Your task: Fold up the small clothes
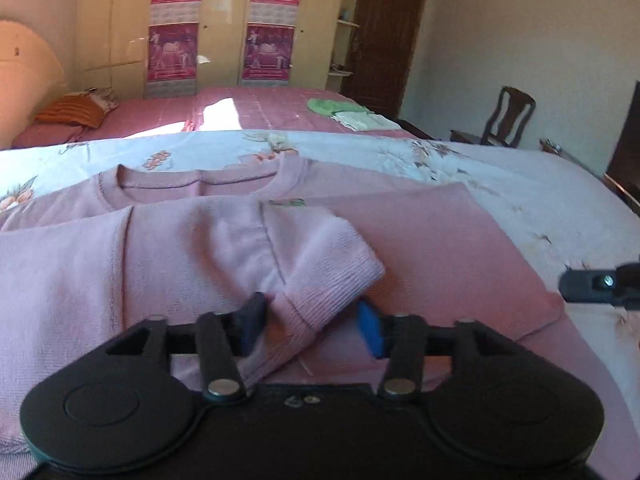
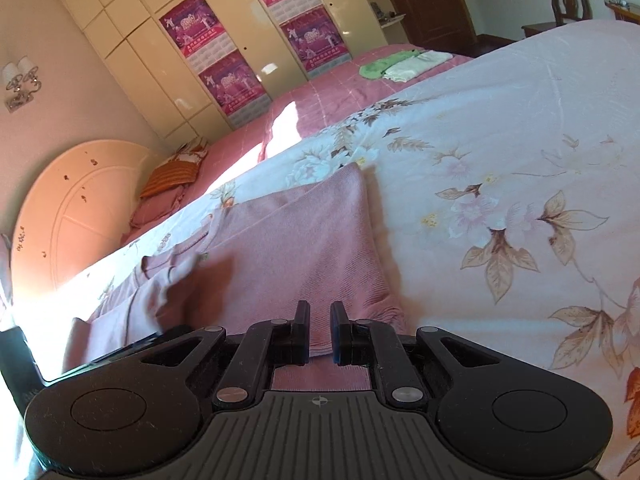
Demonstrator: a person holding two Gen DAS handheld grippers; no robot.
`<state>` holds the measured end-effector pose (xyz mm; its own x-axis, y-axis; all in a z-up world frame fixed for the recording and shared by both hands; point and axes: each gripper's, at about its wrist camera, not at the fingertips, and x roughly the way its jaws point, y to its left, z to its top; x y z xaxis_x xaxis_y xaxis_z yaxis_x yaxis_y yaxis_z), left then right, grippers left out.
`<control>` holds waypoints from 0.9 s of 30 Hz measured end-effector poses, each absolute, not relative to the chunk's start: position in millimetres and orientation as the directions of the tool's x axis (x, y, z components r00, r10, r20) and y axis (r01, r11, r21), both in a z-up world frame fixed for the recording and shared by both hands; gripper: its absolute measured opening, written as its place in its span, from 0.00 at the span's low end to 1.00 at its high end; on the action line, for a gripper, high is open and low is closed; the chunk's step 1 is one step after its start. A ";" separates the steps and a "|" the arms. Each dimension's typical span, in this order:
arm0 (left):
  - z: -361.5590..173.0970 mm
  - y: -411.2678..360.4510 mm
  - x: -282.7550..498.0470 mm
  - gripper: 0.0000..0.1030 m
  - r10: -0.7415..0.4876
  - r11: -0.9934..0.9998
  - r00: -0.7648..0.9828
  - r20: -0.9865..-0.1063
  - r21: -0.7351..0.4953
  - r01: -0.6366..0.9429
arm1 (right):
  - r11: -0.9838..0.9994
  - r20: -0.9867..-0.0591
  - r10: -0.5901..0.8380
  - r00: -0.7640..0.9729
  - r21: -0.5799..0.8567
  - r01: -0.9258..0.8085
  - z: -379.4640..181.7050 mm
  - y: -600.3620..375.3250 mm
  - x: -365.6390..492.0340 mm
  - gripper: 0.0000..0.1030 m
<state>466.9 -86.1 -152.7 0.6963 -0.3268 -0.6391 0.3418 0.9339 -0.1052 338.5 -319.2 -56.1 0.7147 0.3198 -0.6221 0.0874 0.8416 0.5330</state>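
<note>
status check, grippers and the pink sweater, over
Left gripper open, sleeve cuff loose between its pads. Right gripper pinching the pink sweater at its edge. Sweater part folded on the floral sheet. Nothing in the way.

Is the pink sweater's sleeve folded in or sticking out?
Folded in. The sleeve lies across the pink sweater, its ribbed cuff on the sweater's body.

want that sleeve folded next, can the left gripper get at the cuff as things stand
Probably yes: the left gripper is open and the sleeve cuff lies loose on the pink sweater, right between its fingers, with nothing over it.
</note>
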 end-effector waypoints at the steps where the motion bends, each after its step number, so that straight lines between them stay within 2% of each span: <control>1: -149.7 -85.3 461.2 0.77 -0.321 0.933 0.700 -0.638 -0.088 0.348 | 0.847 -0.628 0.325 0.707 0.526 0.078 -55.9 -312.8 342.1 0.10; 3: -137.2 -76.9 437.3 0.77 -0.312 0.937 0.742 -0.593 -0.062 0.344 | 0.847 -0.624 0.351 0.698 0.529 0.047 -56.6 -299.9 347.9 0.13; 5: -126.0 -54.6 420.2 0.76 -0.281 0.953 0.774 -0.567 -0.073 0.293 | 0.830 -0.587 0.381 0.715 0.557 0.015 -55.9 -288.6 350.5 0.78; 7: -118.6 -16.7 402.8 0.73 -0.197 0.979 0.806 -0.558 -0.076 0.187 | 0.817 -0.554 0.415 0.722 0.576 -0.028 -54.7 -274.7 355.2 0.79; 9: -115.6 25.0 384.0 0.67 -0.104 0.994 0.828 -0.551 -0.079 0.072 | 0.794 -0.543 0.461 0.702 0.606 -0.053 -58.3 -261.5 363.8 0.79; 11: -114.9 67.6 371.3 0.53 -0.006 0.996 0.826 -0.563 -0.074 -0.043 | 0.771 -0.536 0.502 0.678 0.633 -0.071 -64.9 -250.2 376.0 0.70; 13: -119.0 99.3 368.4 0.45 0.049 0.993 0.794 -0.606 -0.059 -0.106 | 0.758 -0.546 0.525 0.653 0.649 -0.067 -72.7 -238.6 387.3 0.66; 16: -125.6 116.8 377.1 0.46 0.082 0.995 0.748 -0.659 0.007 -0.103 | 0.734 -0.556 0.547 0.626 0.677 -0.041 -83.9 -226.4 403.3 0.60; 18: -130.7 121.4 382.4 0.49 0.093 0.994 0.751 -0.653 0.016 -0.109 | 0.741 -0.572 0.544 0.614 0.670 -0.033 -87.5 -219.4 412.3 0.44; 19: -131.4 123.0 385.4 0.49 0.088 0.994 0.755 -0.650 0.007 -0.110 | 0.750 -0.582 0.541 0.607 0.660 -0.036 -87.0 -215.4 415.7 0.31; 21: -130.3 125.2 390.9 0.46 0.081 0.993 0.767 -0.637 -0.012 -0.114 | 0.777 -0.600 0.529 0.600 0.627 -0.058 -82.2 -207.8 421.5 0.18; 22: -130.5 125.8 393.3 0.45 0.073 0.993 0.766 -0.638 -0.020 -0.112 | 0.789 -0.598 0.524 0.606 0.609 -0.080 -77.1 -204.9 420.7 0.06; 25: -134.1 124.8 394.0 0.43 0.065 0.994 0.772 -0.632 -0.025 -0.104 | 0.829 -0.562 0.487 0.669 0.539 -0.150 -50.3 -202.1 411.8 0.06; 27: -135.3 124.5 392.1 0.42 0.058 0.995 0.778 -0.626 -0.029 -0.097 | 0.842 -0.504 0.464 0.729 0.506 -0.185 -26.2 -210.2 399.9 0.06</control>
<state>392.1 124.5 -135.3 0.7777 0.0578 -0.6260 -0.0970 0.9949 -0.0287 399.9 -210.2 -26.2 0.7287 0.4636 -0.5041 -0.1855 0.8421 0.5065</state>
